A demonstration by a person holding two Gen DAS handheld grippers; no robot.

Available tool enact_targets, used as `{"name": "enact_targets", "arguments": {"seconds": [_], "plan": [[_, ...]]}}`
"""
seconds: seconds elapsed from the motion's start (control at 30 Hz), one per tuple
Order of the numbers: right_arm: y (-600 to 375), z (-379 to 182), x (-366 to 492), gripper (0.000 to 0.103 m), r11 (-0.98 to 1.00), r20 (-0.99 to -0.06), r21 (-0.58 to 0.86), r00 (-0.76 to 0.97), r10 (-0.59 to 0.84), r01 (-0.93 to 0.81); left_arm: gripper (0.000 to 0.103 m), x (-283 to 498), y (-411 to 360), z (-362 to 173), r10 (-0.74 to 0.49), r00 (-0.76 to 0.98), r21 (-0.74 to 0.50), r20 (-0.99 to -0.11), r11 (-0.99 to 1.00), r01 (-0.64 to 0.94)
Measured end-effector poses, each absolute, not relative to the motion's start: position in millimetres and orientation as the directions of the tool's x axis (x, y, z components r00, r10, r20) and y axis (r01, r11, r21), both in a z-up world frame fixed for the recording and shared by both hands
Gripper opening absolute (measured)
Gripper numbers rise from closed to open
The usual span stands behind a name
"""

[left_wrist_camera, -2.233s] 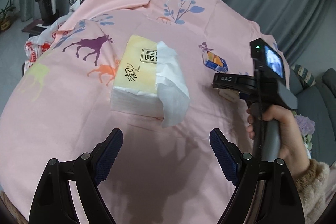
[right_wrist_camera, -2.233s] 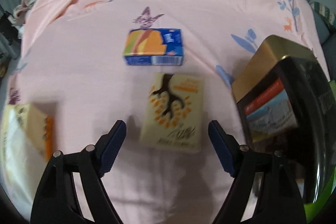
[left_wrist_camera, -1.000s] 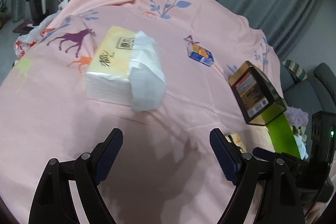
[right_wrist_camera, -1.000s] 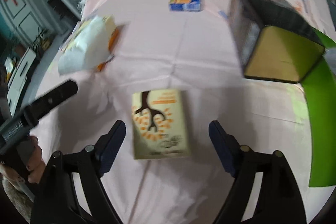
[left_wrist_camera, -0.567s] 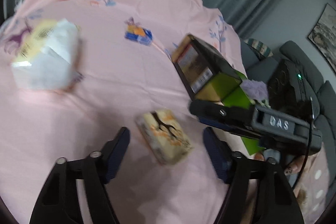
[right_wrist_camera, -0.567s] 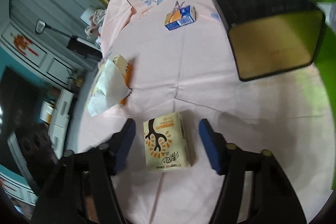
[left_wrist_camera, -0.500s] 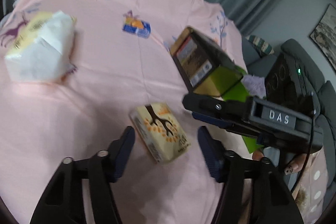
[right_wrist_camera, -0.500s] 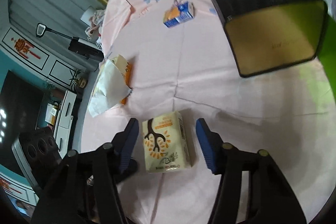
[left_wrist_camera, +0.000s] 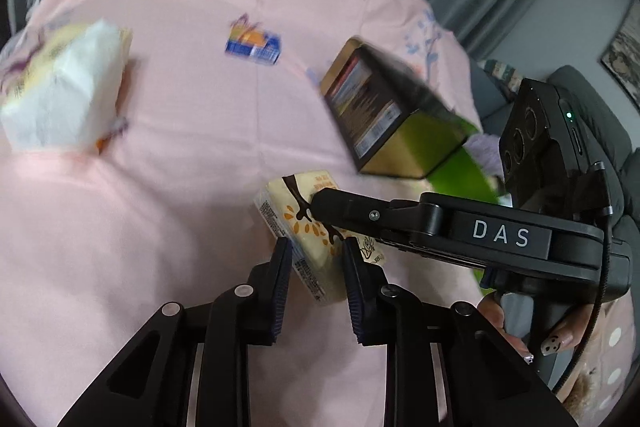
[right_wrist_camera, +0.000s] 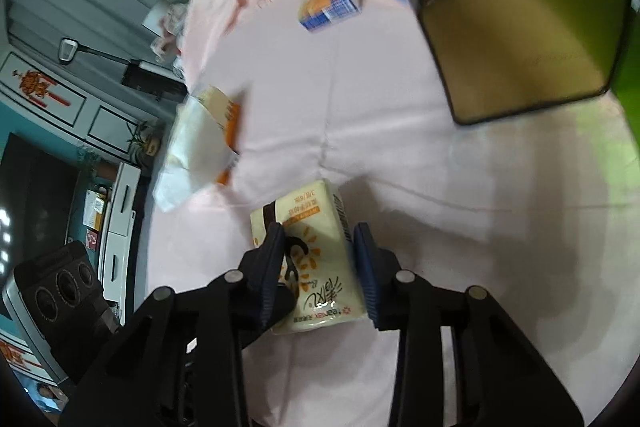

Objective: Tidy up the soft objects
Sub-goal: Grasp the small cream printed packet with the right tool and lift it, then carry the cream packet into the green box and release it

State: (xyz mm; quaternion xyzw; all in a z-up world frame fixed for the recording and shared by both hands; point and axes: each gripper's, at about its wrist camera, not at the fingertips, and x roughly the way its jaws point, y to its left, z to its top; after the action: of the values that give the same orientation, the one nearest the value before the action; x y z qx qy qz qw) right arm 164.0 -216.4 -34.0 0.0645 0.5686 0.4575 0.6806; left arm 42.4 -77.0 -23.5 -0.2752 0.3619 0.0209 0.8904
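Since the small tissue pack (left_wrist_camera: 316,235) is soft, both left gripper (left_wrist_camera: 314,259) and right gripper (right_wrist_camera: 320,259) are closing, pinching it from crossed sides on the pink cloth (left_wrist_camera: 160,187).

A small cream plastic-wrapped tissue pack (left_wrist_camera: 316,227) printed with a brown tree and orange leaves lies flat near the front of the pink table (left_wrist_camera: 192,155). A larger yellow tissue pack (left_wrist_camera: 60,95), white tissue protruding, rests well apart.
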Motion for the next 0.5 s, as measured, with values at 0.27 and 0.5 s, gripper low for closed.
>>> {"name": "enact_targets", "arguments": {"seconds": [0.27, 0.5], "plan": [[-263.7, 37.2, 163.0, 0.035, 0.554, -0.62, 0.556, 0.134, 0.773, -0.62, 0.026, 50.7, -115.3, 39.7, -0.14, 0.818, -0.417, -0.558, 0.9, -0.13], [-325.1, 67.8, 183.3, 0.036, 0.6, -0.549, 0.541, 0.294, 0.783, -0.589, 0.026, 81.5, -163.2, 74.2, -0.199, 0.838, -0.383, -0.509, 0.924, -0.014]]}}
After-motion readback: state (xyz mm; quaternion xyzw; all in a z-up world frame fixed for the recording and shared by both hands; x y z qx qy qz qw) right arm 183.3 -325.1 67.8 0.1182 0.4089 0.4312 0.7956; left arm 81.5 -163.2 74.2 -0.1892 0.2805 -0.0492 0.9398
